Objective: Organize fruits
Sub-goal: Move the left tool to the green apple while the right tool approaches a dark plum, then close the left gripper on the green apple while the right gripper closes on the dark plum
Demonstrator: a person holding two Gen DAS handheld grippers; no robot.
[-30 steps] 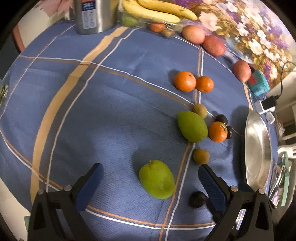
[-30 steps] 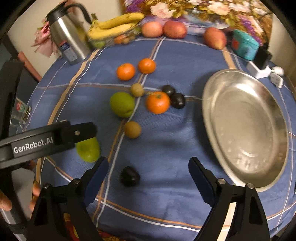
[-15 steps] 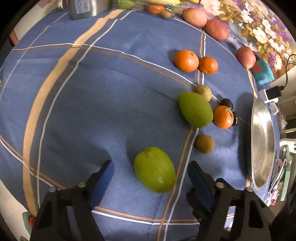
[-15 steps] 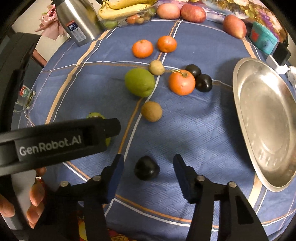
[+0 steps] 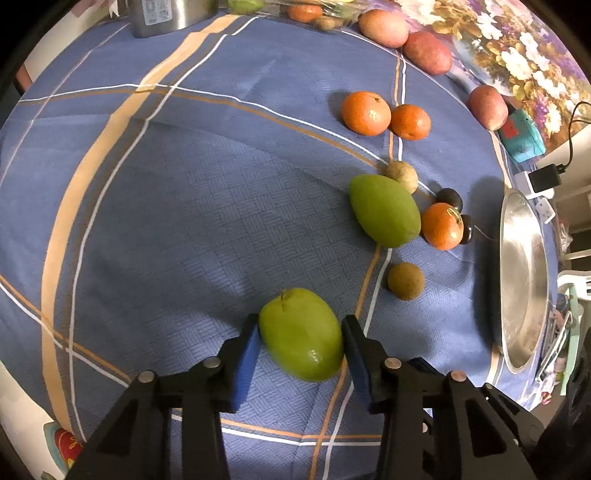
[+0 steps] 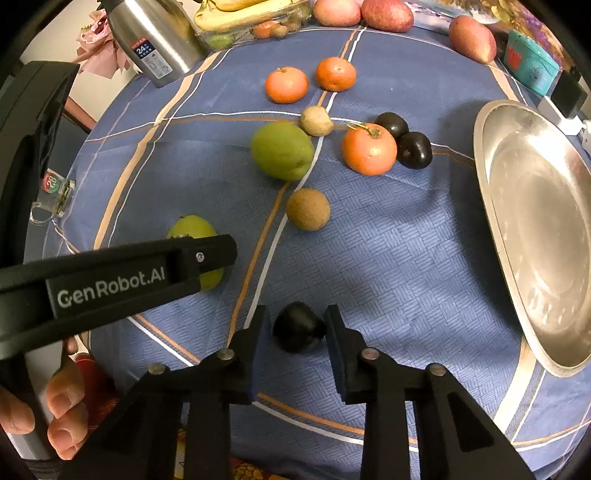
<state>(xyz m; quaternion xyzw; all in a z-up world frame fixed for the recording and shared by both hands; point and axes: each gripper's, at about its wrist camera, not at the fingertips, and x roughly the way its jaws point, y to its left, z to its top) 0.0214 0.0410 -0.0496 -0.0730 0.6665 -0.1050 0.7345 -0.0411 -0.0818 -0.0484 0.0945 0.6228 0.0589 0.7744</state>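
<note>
Left wrist view: left gripper (image 5: pixel 301 334) points steeply down at the blue plaid tablecloth (image 5: pixel 192 192). Its jaws have just been closing, and the blue pads (image 5: pixel 246 352) now sit against both sides of the near green mango (image 5: pixel 301 334), which lies on the cloth (stem end away from the camera). Looks clamped on it. Beyond and to the right: a second green mango (image 5: pixel 384 210) with a small brown fruit (image 5: pixel 402 176) touching its far end, an orange (image 5: pixel 442 226) just beside it, two dark plums (image 5: pixel 449 199) against the orange. Another brown fruit (image 5: pixel 405 280) sits alone, nearer. Two more oranges (image 5: pixel 365 112) touch each other further back. Steel plate (image 5: pixel 524 280) at the right edge, nothing on it.

Right wrist view: right gripper (image 6: pixel 297 328) also points down, jaws just been closing, now set on either side of a dark plum (image 6: pixel 297 328) on the cloth. Pads touch or nearly touch its sides (reads as gripped). To the left, the left gripper's black arm (image 6: pixel 110 277), lettered GenRobot.AI, crosses the frame and covers part of the near mango (image 6: pixel 192 229). A hand's fingers (image 6: pixel 62 406) show at bottom left. The steel plate (image 6: pixel 535 221) is well apart to the right. Thermos (image 6: pixel 155 40) and bananas (image 6: pixel 240 11) stand at the far edge of the table.
</note>
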